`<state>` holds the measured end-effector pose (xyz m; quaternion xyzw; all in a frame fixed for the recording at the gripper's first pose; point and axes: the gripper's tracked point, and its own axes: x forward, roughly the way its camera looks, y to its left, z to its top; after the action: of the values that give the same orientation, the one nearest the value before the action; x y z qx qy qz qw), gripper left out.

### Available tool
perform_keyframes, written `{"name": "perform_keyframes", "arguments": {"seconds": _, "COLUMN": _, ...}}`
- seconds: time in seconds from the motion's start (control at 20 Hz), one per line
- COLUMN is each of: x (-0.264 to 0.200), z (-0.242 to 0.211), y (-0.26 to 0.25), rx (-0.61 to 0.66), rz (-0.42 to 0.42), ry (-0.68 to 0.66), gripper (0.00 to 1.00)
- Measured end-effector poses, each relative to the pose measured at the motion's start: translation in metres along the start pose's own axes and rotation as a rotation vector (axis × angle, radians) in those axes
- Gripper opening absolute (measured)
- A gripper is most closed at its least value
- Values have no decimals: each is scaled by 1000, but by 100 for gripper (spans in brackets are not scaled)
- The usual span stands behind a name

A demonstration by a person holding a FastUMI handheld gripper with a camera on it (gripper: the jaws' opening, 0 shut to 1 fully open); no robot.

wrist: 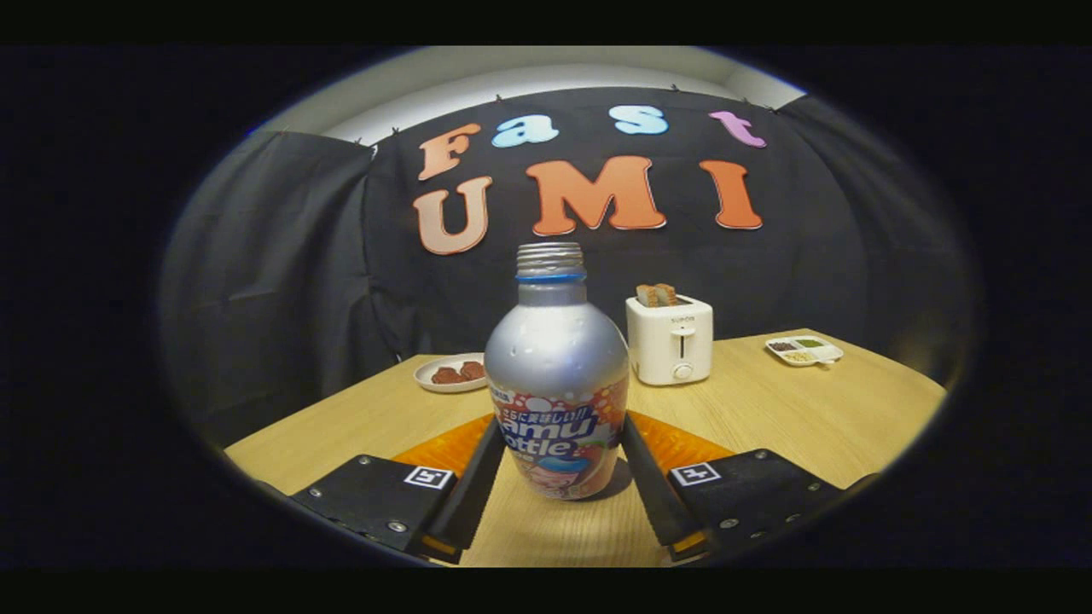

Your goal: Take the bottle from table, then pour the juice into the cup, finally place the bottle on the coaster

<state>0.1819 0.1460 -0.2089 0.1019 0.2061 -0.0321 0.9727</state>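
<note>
Gripper view showed the bottle [557, 379] standing upright on the wooden table [793, 409], uncapped, right between the two fingers of the gripper [559, 456]. The fingers sat against its sides or very nearly so; whether both were pressing could not be told. The bottle's base appeared to rest on the table, with an orange mat [682, 443], probably the coaster, lying just behind it. Beyond stood a white toaster [670, 339] with bread in it, a plate of brown food [450, 373] and a small divided dish [804, 350]. No cup was to be seen. By the look of it the task stood at one end or the other: either the first grasp or the final set-down, and the frame did not settle which.
</note>
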Motion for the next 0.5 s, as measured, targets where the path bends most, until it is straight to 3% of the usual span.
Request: {"name": "perform_keyframes", "arguments": {"seconds": 0.5, "x": 36, "z": -37, "y": 3, "rx": 0, "rz": -5, "ry": 96, "gripper": 78}}
